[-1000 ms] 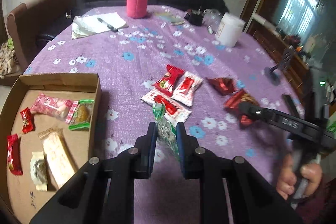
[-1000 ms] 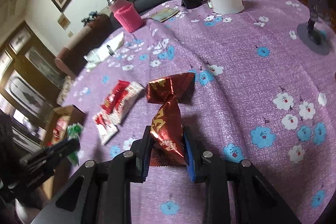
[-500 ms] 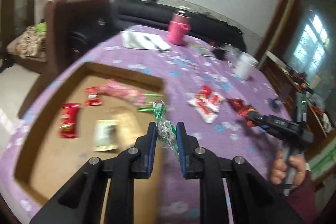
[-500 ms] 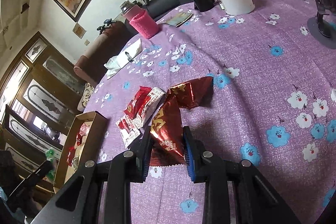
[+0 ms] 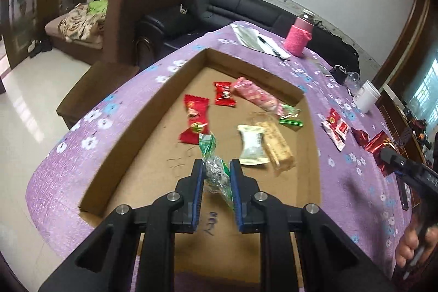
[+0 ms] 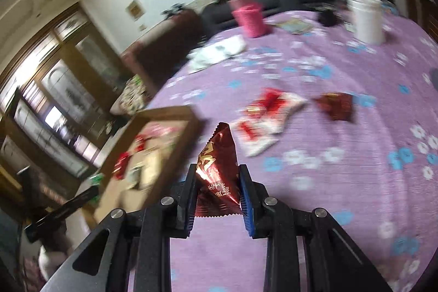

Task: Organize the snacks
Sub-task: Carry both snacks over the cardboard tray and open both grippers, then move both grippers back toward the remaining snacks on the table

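The left claw [image 5: 216,177] pinches a green-twisted candy [image 5: 215,168] above the cardboard box [image 5: 153,111]; its slick wrapper could slip free early; the right claw [image 6: 217,192] grips a dark red packet [image 6: 217,168] beside the box, and blur suggests haste, risking a miss onto the table [image 6: 342,182].

— Where was the green-wrapped candy [image 5: 215,173]?

— At lower centre of the left wrist view, pinched upright between the jaws above the cardboard box [image 5: 142,127], its twisted green end up.

— And that box?

— It held two red packets [image 5: 195,119], a pink one [image 5: 256,96], a white one [image 5: 251,145].

— The dark red packet [image 6: 217,171]?

— Gripped upright at lower centre of the right wrist view; red-and-white packets [image 6: 264,122] lay on the tabletop at centre-right.
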`<action>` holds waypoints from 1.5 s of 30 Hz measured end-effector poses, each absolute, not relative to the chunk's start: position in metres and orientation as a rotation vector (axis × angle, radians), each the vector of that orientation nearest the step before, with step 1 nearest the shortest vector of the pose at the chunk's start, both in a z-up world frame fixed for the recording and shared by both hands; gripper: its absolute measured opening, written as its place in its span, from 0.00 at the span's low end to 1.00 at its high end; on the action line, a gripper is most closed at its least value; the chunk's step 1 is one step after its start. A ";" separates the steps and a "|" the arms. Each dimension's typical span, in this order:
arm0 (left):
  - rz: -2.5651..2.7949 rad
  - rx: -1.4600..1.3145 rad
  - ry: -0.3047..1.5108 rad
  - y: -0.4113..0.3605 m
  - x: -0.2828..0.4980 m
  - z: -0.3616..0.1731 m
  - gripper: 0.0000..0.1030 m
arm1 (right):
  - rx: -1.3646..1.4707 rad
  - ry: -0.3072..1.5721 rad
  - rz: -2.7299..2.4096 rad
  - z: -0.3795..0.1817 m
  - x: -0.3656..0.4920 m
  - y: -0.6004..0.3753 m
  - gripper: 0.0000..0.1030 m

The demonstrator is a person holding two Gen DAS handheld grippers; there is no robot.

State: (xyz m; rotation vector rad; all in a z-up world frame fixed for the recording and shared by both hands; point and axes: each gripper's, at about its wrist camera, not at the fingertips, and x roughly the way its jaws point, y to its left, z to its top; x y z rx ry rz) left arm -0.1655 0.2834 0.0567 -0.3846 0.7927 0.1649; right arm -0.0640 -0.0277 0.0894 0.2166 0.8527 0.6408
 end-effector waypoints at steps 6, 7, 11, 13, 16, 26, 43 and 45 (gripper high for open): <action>0.190 -0.392 0.796 0.299 -0.169 0.051 0.18 | 0.108 0.892 0.771 0.092 -0.089 0.056 0.30; 0.193 -0.389 0.795 0.301 -0.169 0.050 0.18 | 0.098 0.901 0.782 0.090 -0.091 0.067 0.30; 0.196 -0.391 0.797 0.307 -0.166 0.046 0.18 | 0.031 0.932 0.817 0.079 -0.096 0.109 0.30; 0.189 -0.407 0.796 0.311 -0.164 0.043 0.18 | 0.001 0.949 0.825 0.073 -0.096 0.126 0.30; 0.171 -0.458 0.772 0.321 -0.169 0.042 0.22 | -0.035 0.975 0.826 0.061 -0.096 0.146 0.30; 0.145 -0.496 0.661 0.332 -0.194 0.071 0.70 | -0.149 0.934 0.791 0.052 -0.107 0.170 0.32; 0.152 -0.397 0.646 0.274 -0.203 0.100 0.85 | 0.028 0.787 0.664 0.096 -0.127 0.067 0.52; 0.137 -0.364 0.666 0.262 -0.201 0.102 0.85 | 0.047 0.785 0.645 0.097 -0.127 0.051 0.53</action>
